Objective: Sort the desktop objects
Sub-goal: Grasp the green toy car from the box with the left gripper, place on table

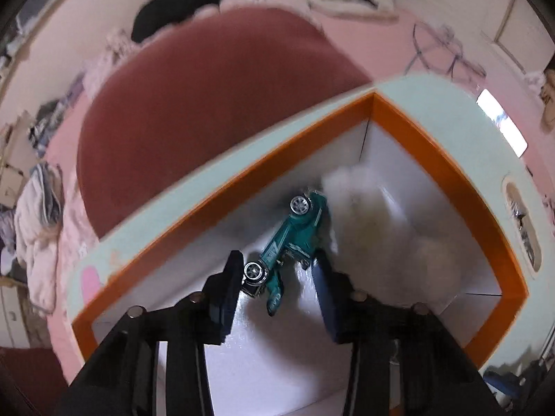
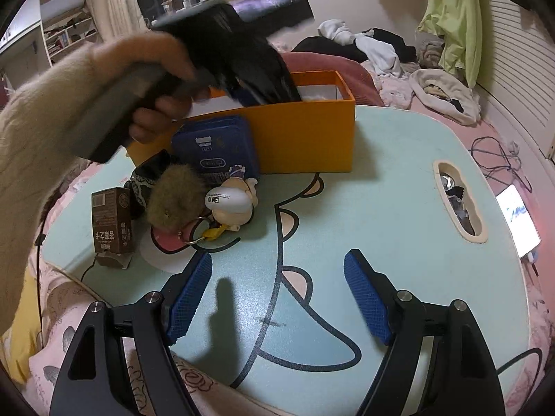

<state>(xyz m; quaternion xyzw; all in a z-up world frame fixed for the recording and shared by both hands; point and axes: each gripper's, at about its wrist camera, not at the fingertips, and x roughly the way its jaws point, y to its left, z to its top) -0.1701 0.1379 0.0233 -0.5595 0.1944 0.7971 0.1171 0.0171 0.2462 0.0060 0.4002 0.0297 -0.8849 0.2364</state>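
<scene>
My left gripper [image 1: 277, 270] is open inside the orange box [image 1: 433, 159], and a teal toy car [image 1: 295, 239] hangs tilted between its fingers without a clear grip. A white fluffy item [image 1: 374, 215] lies in the box beside the car. In the right wrist view the left gripper [image 2: 263, 86] reaches down into the orange box [image 2: 305, 135]. My right gripper [image 2: 277, 294] is open and empty above the mint table [image 2: 381, 190]. A blue tin [image 2: 215, 149], a brown pompom [image 2: 173, 197], a doll keychain [image 2: 236, 201] and a brown carton [image 2: 111, 218] sit at the left of the table.
A dark pouch [image 2: 145, 176] lies behind the pompom. The table has a cut-out handle [image 2: 458, 201] on the right. A phone [image 2: 517, 222] and cables lie on the pink bedding beyond. A red cushion [image 1: 208, 104] and clothes lie behind the box.
</scene>
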